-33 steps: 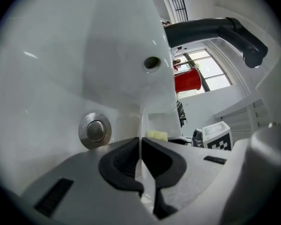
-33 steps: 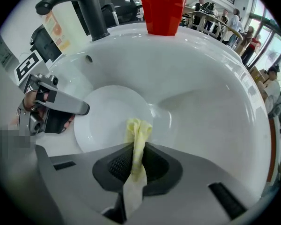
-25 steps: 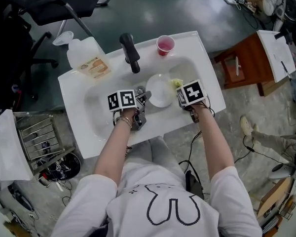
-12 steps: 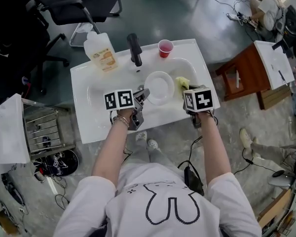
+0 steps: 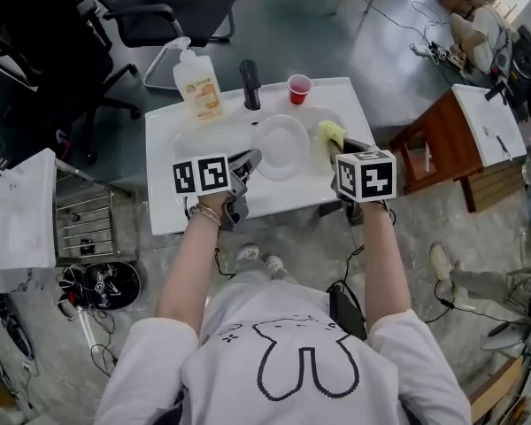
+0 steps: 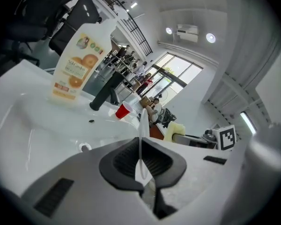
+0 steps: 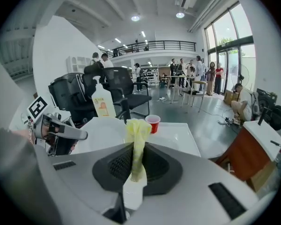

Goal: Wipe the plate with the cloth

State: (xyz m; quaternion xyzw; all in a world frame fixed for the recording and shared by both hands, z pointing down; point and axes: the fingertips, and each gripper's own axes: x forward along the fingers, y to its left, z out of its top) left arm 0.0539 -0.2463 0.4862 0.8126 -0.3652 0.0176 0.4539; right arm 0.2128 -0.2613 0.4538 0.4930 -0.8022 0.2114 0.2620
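Nearest me the left gripper point(image 5: 244, 165) has its fingers clamped on the rim of the plate point(image 5: 280, 147), while the right gripper point(image 5: 338, 153) pinches the cloth point(image 5: 330, 134) in its fingers at the plate's three o'clock, both over the sink point(image 5: 164, 162); wiping seems about to begin, so next the cloth must press onto the plate's face.

Along the back rim of the sink point(image 5: 164, 193) stand three obstacles: a soap bottle point(image 5: 199, 85) at the back left corner, the black faucet point(image 5: 249, 84) at the middle, and a red cup point(image 5: 299, 88) just right of it, with a gap between each. Over the sink's middle the plate point(image 5: 280, 147), clamped in the left gripper point(image 5: 250, 160), fills the room; over its right part hangs the cloth point(image 5: 331, 135), pinched in the right gripper point(image 5: 338, 151). The sink's left part and left rim lie bare. Left of the sink stands a wire rack point(image 5: 84, 228), behind it an office chair point(image 5: 181, 11), and to its right a wooden stool point(image 5: 438, 135).
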